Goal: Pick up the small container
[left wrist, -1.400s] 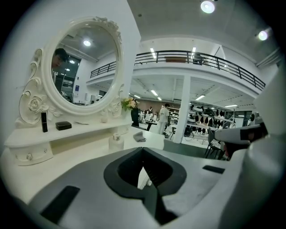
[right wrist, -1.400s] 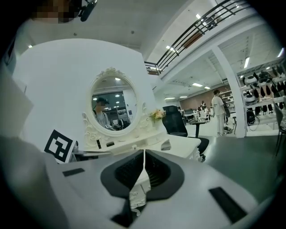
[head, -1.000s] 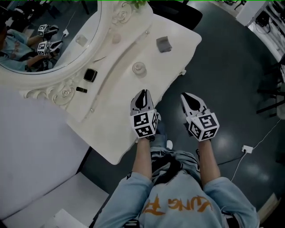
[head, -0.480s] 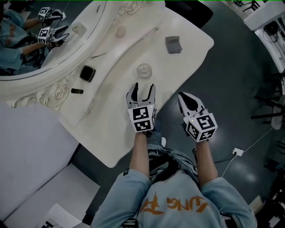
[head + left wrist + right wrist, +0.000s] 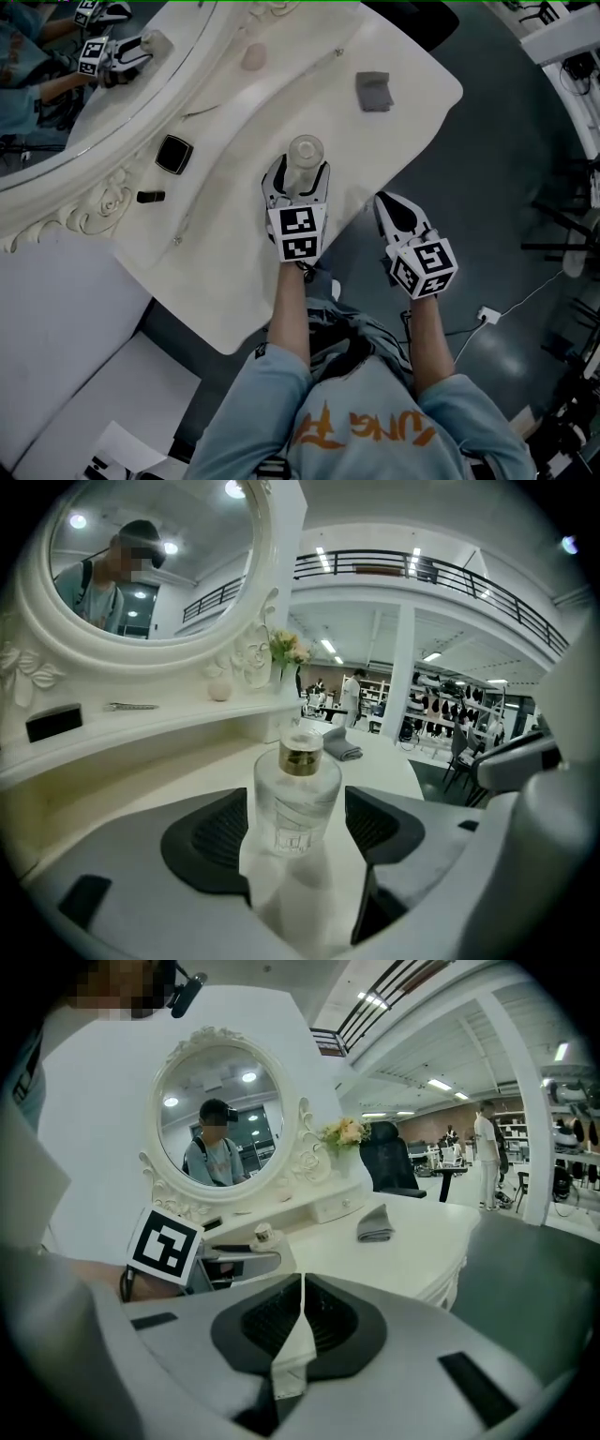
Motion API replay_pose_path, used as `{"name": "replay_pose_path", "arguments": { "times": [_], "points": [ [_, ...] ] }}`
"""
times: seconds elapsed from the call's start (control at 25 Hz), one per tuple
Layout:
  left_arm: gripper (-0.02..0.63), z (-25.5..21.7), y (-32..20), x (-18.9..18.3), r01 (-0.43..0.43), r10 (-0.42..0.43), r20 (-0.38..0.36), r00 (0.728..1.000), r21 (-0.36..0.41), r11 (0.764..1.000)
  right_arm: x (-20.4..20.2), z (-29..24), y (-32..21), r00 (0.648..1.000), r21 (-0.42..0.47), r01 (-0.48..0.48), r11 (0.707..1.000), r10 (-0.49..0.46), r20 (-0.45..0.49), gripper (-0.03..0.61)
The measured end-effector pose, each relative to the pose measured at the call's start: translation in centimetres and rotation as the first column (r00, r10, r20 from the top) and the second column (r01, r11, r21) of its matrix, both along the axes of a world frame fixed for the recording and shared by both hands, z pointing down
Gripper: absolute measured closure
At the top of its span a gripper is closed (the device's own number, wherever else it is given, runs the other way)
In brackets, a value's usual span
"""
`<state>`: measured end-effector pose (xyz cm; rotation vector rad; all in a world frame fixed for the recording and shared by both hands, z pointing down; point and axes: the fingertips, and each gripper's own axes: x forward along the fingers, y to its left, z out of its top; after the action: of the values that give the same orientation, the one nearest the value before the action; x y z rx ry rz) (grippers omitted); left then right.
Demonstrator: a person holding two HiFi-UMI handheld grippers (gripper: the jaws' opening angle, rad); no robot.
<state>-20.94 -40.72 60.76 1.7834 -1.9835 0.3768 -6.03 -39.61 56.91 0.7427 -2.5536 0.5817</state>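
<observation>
The left gripper (image 5: 300,176) is hovering low over the white dressing table (image 5: 234,272), its jaws opening wide on either side of the small container (image 5: 297,794). The container is a clear glass bottle with a gold neck, and it is standing upright between the pads with neither pad pressing on it. The right gripper (image 5: 391,208) is hanging just off the table's front edge, its jaws closed together on nothing, while a folded grey cloth (image 5: 373,91) is lying well beyond the bottle.

The white-framed oval mirror (image 5: 66,112) runs off the upper left. From above, the left hand-held gripper (image 5: 302,174), its jaws opening around the clear glass bottle (image 5: 305,150), hides the bottle's base. A black oblong (image 5: 150,197) at centre left is too small to identify.
</observation>
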Motion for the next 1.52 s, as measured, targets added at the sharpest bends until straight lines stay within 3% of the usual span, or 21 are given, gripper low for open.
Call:
{"name": "replay_pose_path", "arguments": {
  "times": [0.24,0.4,0.96,1.52],
  "points": [
    [0.299,0.7,-1.8,-0.2,-0.054,0.055,0.085,0.995,-0.014,0.998,0.3,0.7,-0.7,1.000,-0.015,-0.024,1.000,0.024,-0.019,0.549],
    [0.296,0.6,-2.4,-0.3,-0.061,0.060,0.099,0.993,0.006,0.998,0.5,0.8,-0.7,0.999,-0.021,-0.039,0.999,0.039,-0.034,0.549],
    [0.293,-0.4,-1.0,1.1,-0.046,0.046,0.038,0.998,0.005,0.999,2.4,-0.4,0.6,0.997,0.009,-0.060,0.998,0.061,-0.048,0.549],
    [0.293,-7.9,5.0,3.4,-0.006,0.004,0.018,1.000,0.153,0.988,4.2,-4.9,5.3,0.999,0.100,-0.038,0.994,0.034,0.038,0.549]
  ]
}}
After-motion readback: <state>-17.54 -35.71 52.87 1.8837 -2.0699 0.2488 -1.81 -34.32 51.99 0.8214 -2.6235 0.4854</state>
